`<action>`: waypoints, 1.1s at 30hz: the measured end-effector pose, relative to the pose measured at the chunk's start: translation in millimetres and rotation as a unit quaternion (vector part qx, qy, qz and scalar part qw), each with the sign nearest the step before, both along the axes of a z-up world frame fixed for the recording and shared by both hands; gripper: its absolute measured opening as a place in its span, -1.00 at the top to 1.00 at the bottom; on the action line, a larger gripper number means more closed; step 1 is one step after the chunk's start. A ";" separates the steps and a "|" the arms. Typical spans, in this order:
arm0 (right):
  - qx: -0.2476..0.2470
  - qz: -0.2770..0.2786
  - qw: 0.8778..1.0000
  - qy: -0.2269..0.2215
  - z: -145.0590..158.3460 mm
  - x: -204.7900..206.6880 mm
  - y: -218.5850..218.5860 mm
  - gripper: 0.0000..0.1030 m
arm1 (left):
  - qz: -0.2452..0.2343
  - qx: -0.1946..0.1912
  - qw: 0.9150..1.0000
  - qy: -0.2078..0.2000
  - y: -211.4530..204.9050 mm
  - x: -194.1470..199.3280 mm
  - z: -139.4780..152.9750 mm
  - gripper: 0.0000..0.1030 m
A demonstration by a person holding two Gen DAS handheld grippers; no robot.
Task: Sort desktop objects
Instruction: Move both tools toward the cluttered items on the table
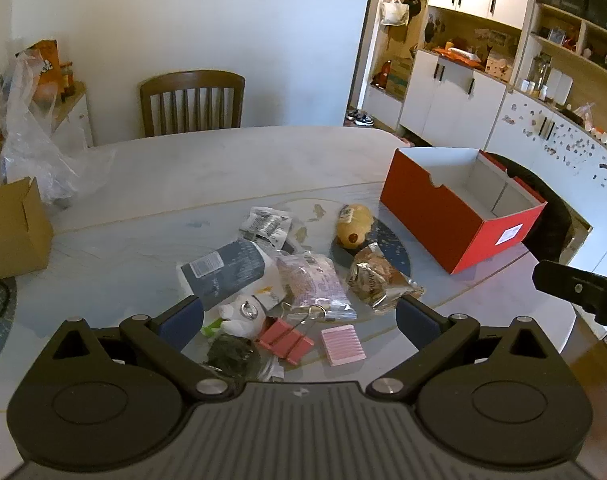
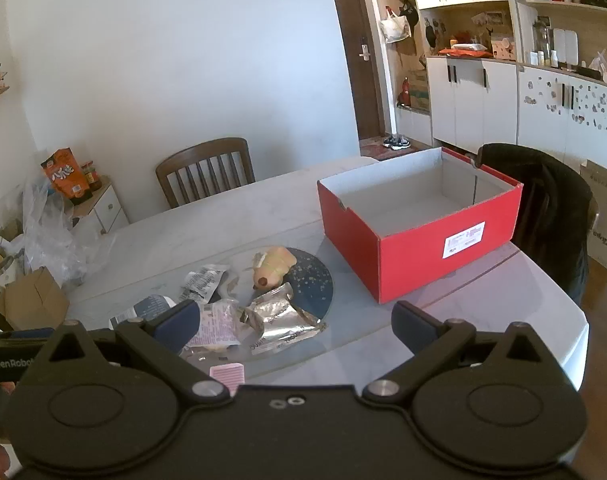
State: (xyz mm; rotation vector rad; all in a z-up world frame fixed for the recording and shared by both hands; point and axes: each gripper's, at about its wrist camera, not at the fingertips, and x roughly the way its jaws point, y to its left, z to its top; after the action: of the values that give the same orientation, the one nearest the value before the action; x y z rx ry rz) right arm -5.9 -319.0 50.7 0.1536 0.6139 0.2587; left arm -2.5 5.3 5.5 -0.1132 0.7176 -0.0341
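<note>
A pile of small objects lies on the table (image 1: pixel 231 168): a yellow plush toy (image 1: pixel 353 226), a foil snack pack (image 1: pixel 377 278), a pink-printed packet (image 1: pixel 311 284), a dark blue pouch (image 1: pixel 223 272), a red binder clip (image 1: pixel 285 340), a pink ridged block (image 1: pixel 342 345) and a white toy (image 1: pixel 239 314). An open red box (image 1: pixel 455 216) stands to the right, empty inside. My left gripper (image 1: pixel 299 316) is open, above the near edge of the pile. My right gripper (image 2: pixel 295 320) is open and empty, above the foil pack (image 2: pixel 279 316), left of the red box (image 2: pixel 415 232).
A brown cardboard box (image 1: pixel 11 228) and a clear plastic bag (image 1: pixel 31 140) sit at the table's left. A wooden chair (image 1: pixel 191 102) stands behind the table. A chair draped in black (image 2: pixel 551 208) is behind the red box. White cabinets line the right wall.
</note>
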 end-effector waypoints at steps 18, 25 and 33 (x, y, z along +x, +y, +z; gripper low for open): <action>-0.002 0.004 1.000 0.000 -0.3 0.6 2.8 -0.99 | -0.002 0.003 1.000 -0.001 -0.2 1.8 -1.1 -1.00; -0.003 0.005 1.000 0.001 -1.2 1.4 3.5 -0.99 | -0.010 0.002 1.000 0.000 -0.1 3.5 -1.6 -1.00; -0.005 0.013 1.000 0.005 -3.1 7.7 6.7 -0.99 | -0.007 0.012 1.000 -0.002 -0.8 5.9 -1.4 -1.00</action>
State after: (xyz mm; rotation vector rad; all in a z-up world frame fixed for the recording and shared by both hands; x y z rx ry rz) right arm 1.7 -312.3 47.5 0.1373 0.6268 0.2809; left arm 3.4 4.5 4.1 -0.0850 0.7137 -0.0391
